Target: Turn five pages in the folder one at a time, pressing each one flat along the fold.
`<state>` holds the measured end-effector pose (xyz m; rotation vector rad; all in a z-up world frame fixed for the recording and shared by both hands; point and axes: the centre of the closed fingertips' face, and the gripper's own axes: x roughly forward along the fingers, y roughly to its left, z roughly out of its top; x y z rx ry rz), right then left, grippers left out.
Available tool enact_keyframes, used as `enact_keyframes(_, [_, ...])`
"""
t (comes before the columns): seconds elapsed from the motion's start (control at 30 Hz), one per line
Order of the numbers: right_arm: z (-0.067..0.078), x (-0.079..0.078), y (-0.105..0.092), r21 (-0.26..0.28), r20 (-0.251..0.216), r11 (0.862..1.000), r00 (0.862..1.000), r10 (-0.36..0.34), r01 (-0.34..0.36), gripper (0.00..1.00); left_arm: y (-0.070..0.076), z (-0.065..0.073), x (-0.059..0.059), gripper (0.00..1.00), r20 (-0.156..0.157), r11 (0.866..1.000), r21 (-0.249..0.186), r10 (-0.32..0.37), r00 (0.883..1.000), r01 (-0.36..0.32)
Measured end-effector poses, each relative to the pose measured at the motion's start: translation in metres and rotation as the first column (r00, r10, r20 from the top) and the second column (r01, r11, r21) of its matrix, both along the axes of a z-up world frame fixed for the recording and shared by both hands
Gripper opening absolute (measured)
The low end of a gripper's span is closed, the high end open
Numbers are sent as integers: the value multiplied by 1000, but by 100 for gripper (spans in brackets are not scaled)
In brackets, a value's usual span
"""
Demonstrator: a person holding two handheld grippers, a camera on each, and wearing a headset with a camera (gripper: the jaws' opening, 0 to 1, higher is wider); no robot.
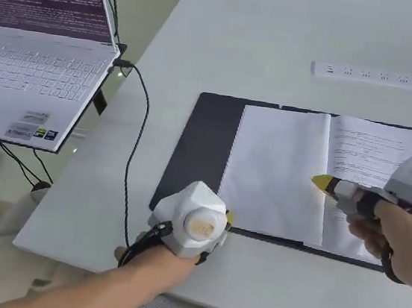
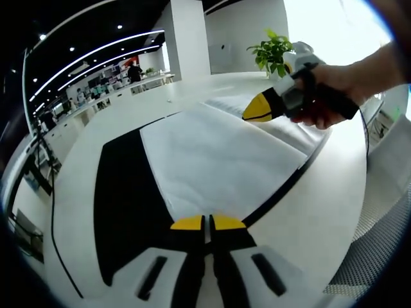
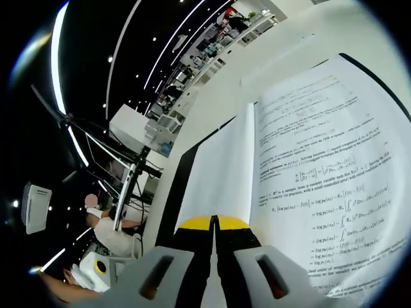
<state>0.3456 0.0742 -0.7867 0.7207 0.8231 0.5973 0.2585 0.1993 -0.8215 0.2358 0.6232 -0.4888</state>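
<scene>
On the table [image 1: 281, 28], the folder [image 1: 203, 146] lies open widthwise, fold pointing away; left gripper [image 2: 207, 222], right gripper [image 3: 214, 222] pinched closed.

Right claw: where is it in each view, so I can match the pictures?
Head view: right claw right of centre, tip pointing left.
Left gripper view: right claw upper right.
Right gripper view: right claw bottom centre, shut.
Shared landmark: blank page.

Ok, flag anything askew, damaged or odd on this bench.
Nothing stands out. The folder lies open and flat on the table, pages uncreased, with the left gripper at its near edge and the right gripper by the fold, both shut.
</scene>
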Motion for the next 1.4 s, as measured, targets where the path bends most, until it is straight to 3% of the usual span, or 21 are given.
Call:
enact_keyframes(0.13, [-4,20,-3,30,-33,999,999,-30,31,0,0,-1,1,1,12,1000,6,-10,1000,10])
enact_keyframes(0.3, [-17,33,-8,29,-88,998,995,-56,59,0,0,0,1,1,9,1000,-2,-5,1000,5])
enact_keyframes(0.37, [-16,36,-6,90,-128,992,989,-72,84,0,0,-1,2,1,9,1000,0,-4,1000,4])
enact_keyframes(0.47, [-16,44,-7,104,-135,990,988,-80,94,0,0,-1,3,1,8,1000,-2,0,1000,0])
enact_keyframes(0.53, [-16,51,-7,149,-176,979,978,-113,140,0,0,-1,3,1,9,1000,-1,2,1000,-2])
enact_keyframes(0.73, [-17,70,-10,187,-200,964,968,-152,190,0,0,0,3,1,9,1000,-5,10,1000,-10])
enact_keyframes(0.93, [-17,82,-9,185,-195,963,968,-158,194,0,1,1,3,1,8,1000,-12,16,1000,-16])
enact_keyframes(1.13, [-19,100,-11,205,-202,952,961,-187,228,0,0,2,3,1,10,1000,-21,22,1000,-22])
enact_keyframes(1.33, [-21,120,-15,214,-210,931,945,-251,295,0,0,1,2,1,8,999,-26,27,1000,-27])
enact_keyframes(1.4, [-20,129,-18,218,-215,914,930,-298,343,0,0,1,2,1,7,999,-28,29,1000,-29])
